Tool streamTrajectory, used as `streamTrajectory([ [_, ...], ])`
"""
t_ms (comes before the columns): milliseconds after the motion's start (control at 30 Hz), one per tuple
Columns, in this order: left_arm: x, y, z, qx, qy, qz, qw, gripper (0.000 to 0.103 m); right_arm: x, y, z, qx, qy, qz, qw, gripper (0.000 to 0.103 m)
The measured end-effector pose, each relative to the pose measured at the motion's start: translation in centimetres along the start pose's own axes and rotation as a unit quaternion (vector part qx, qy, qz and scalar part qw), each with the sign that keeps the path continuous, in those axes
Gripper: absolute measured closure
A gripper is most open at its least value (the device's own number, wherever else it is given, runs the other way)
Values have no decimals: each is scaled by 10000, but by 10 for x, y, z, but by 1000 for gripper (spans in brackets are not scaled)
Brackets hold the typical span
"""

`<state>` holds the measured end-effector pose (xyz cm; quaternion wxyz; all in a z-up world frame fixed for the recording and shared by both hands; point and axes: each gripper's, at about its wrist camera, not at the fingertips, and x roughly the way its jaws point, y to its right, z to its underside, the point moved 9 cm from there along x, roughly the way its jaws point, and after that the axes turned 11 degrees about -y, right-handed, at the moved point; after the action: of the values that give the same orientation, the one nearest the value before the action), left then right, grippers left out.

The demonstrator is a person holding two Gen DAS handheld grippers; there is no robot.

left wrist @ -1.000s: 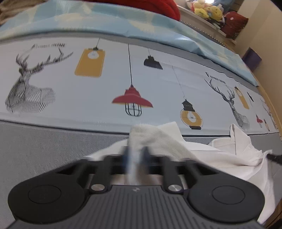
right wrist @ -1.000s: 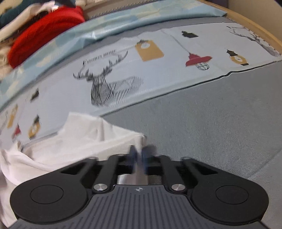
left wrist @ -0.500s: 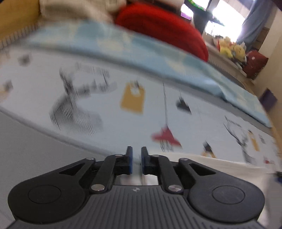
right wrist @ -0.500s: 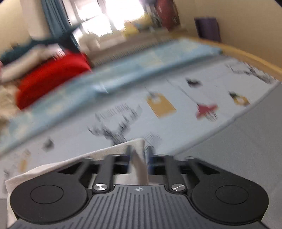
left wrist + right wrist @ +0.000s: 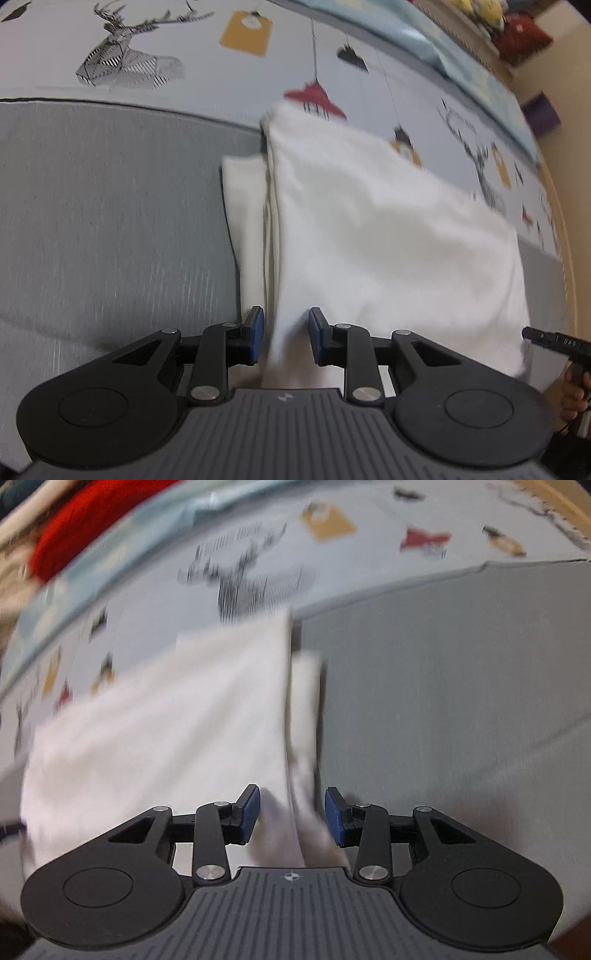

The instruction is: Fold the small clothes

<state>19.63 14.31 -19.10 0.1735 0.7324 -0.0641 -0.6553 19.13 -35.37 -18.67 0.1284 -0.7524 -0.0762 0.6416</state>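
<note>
A white garment [image 5: 388, 229] lies spread flat on the grey bedding, its far edge on the printed sheet. Its left edge shows a folded strip [image 5: 245, 221]. My left gripper [image 5: 286, 339] is open, its blue pads on either side of the garment's near left corner, the cloth loose between them. In the right wrist view the same garment [image 5: 166, 720] lies flat with a folded strip [image 5: 306, 709] along its right edge. My right gripper [image 5: 291, 821] is open over the garment's near right corner. The right gripper's tip [image 5: 554, 341] shows at the left view's right edge.
A grey ribbed mattress cover [image 5: 110, 221] spreads around the garment. A pale sheet printed with deer and lamps [image 5: 184, 48] lies beyond it. A red pile of clothes [image 5: 85, 520] and a light blue cover [image 5: 461, 48] lie at the back. A wooden bed edge [image 5: 554, 502] runs on the right.
Both grippers were shut on the garment and lifted it. Now the garment lies flat on the bed and both grippers have opened and let go.
</note>
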Motion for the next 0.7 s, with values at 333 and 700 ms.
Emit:
streamTrajectory([
  [333, -34, -5, 46, -56, 389, 136, 9991, 100, -37, -7, 40, -200, 389, -301, 9986, 100],
  [700, -25, -19, 65, 66, 33, -35, 10000, 93, -24, 8, 62, 14, -12, 441, 9990, 90],
])
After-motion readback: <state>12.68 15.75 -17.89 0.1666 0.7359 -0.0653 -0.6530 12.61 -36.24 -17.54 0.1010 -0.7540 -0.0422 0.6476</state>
